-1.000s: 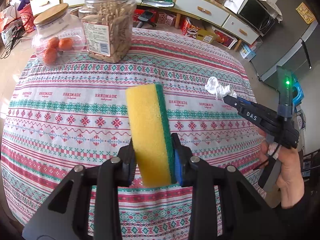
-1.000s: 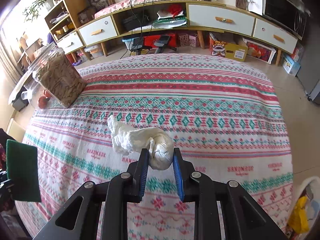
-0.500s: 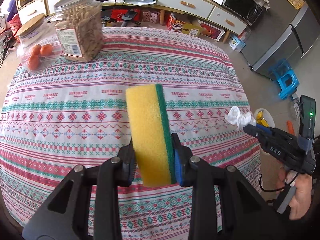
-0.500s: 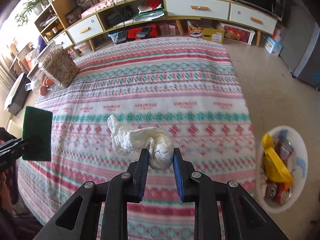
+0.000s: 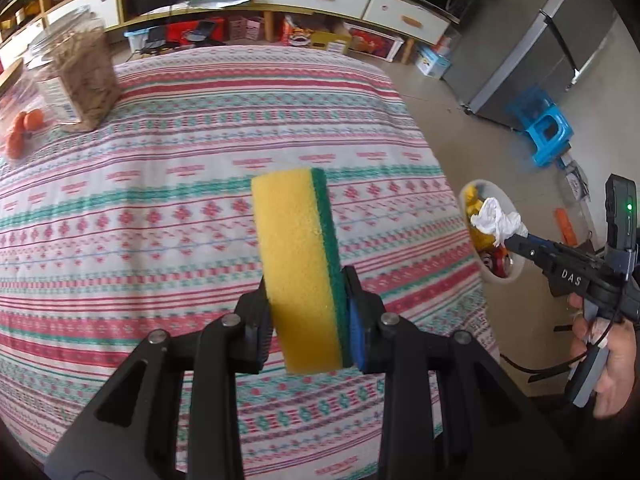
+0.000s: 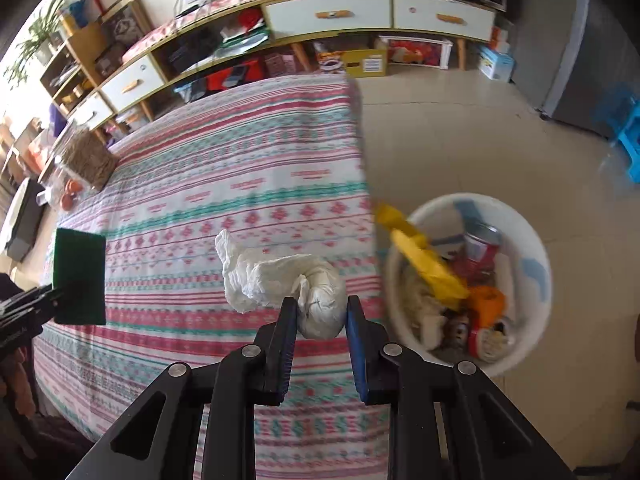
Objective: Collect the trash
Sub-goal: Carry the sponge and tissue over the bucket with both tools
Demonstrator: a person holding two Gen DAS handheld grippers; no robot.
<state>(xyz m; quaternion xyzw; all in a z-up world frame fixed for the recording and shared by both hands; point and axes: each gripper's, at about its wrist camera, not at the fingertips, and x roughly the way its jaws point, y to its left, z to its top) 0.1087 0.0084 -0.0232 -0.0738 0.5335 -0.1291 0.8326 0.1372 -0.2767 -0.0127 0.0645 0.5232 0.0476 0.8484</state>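
A crumpled white tissue [image 6: 280, 280] hangs in the air above the patterned tablecloth [image 6: 224, 184] near the table's edge, pinched between the jaws of the right gripper [image 6: 320, 312]. Just beside it on the tiled floor stands a white trash basket [image 6: 532, 240] holding cans and yellow wrappers. The left gripper [image 5: 306, 312] clamps an upright yellow-and-green sponge [image 5: 298, 264] over the table. At the far corner, a jar of snacks [image 5: 76, 80] stands.

Patterned tablecloth [image 5: 192, 208] bears two jars [image 5: 76, 80].
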